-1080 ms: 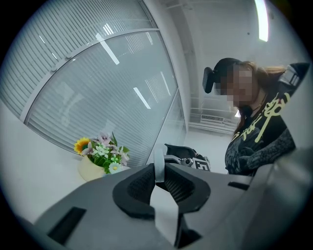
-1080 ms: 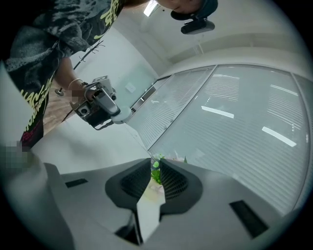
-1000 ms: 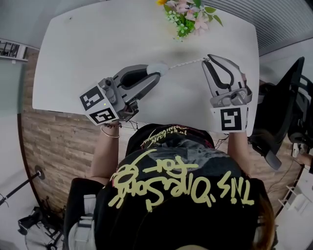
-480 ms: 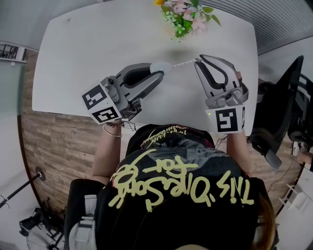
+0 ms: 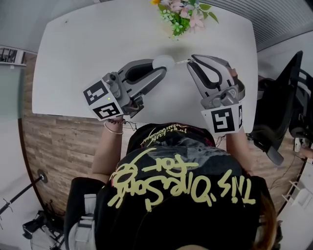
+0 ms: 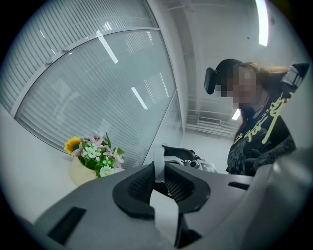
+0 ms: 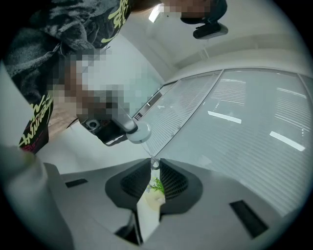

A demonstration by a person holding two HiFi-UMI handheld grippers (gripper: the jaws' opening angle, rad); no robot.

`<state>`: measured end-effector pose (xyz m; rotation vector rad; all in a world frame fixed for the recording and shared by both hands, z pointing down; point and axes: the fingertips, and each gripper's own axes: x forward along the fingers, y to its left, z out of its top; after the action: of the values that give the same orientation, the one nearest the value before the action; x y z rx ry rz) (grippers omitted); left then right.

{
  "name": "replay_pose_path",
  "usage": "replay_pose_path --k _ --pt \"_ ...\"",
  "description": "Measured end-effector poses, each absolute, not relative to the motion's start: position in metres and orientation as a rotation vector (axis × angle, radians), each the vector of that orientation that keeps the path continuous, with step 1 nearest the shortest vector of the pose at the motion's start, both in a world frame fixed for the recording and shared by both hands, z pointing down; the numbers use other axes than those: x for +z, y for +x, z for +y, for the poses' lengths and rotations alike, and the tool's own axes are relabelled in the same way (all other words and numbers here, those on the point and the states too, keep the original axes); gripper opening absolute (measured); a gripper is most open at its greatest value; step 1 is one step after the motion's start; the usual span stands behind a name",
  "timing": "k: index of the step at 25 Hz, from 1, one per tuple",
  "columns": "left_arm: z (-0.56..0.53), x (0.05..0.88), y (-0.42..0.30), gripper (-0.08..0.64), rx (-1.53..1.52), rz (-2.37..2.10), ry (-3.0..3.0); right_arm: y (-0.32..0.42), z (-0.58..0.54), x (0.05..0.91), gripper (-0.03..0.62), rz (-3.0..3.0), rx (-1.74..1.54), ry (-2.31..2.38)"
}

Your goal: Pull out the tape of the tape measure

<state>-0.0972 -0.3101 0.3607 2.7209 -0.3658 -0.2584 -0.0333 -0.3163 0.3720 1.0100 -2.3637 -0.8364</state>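
In the head view my left gripper [image 5: 164, 65] is shut on the round white tape measure [image 5: 163, 61], held just above the white table [image 5: 73, 58]. My right gripper [image 5: 190, 62] is shut on the tape's end, close to the right of the case. Only a short run of tape [image 5: 180, 61] spans the gap. In the left gripper view the case [image 6: 158, 168] sits edge-on between the pads [image 6: 139, 188], with the right gripper [image 6: 188, 158] just beyond. In the right gripper view the tape's end ring [image 7: 153, 164] is pinched at the fingertips and the case [image 7: 138, 134] hangs close ahead.
A pot of flowers [image 5: 183, 14] stands at the table's far edge, just behind both grippers, and shows as flowers [image 6: 93, 156] in the left gripper view. A black office chair [image 5: 288, 107] stands to the right of the table. Wooden floor [image 5: 49, 141] lies below the near edge.
The right gripper has moved left toward the left gripper, and the stretch of tape between them has become much shorter. The left gripper shifted only slightly.
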Motion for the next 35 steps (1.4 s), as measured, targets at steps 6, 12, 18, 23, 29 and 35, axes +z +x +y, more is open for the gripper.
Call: replay_pose_path --k 6,12,18,23,29,35 --pt "-0.311 0.361 -0.091 0.058 -0.264 -0.331 2.712 -0.04 -0.314 0.372 0.06 -2.371 -0.847 0.986" --pt "-0.31 0.362 -0.086 0.058 -0.259 -0.316 2.708 -0.042 -0.311 0.373 0.06 -2.357 -0.847 0.975" --pt "-0.309 0.363 -0.08 0.058 -0.262 -0.304 2.693 -0.04 -0.309 0.374 0.06 -2.358 -0.852 0.968" --pt "-0.306 0.363 -0.073 0.058 -0.251 -0.291 2.695 -0.042 -0.304 0.375 0.06 -2.356 -0.878 0.941" --pt "-0.304 0.366 -0.066 0.058 -0.249 -0.298 2.682 -0.038 -0.3 0.381 0.06 -2.362 -0.877 0.884" --pt "-0.306 0.369 -0.057 0.06 -0.265 -0.324 2.649 -0.029 -0.29 0.377 0.185 -2.405 -0.936 0.824"
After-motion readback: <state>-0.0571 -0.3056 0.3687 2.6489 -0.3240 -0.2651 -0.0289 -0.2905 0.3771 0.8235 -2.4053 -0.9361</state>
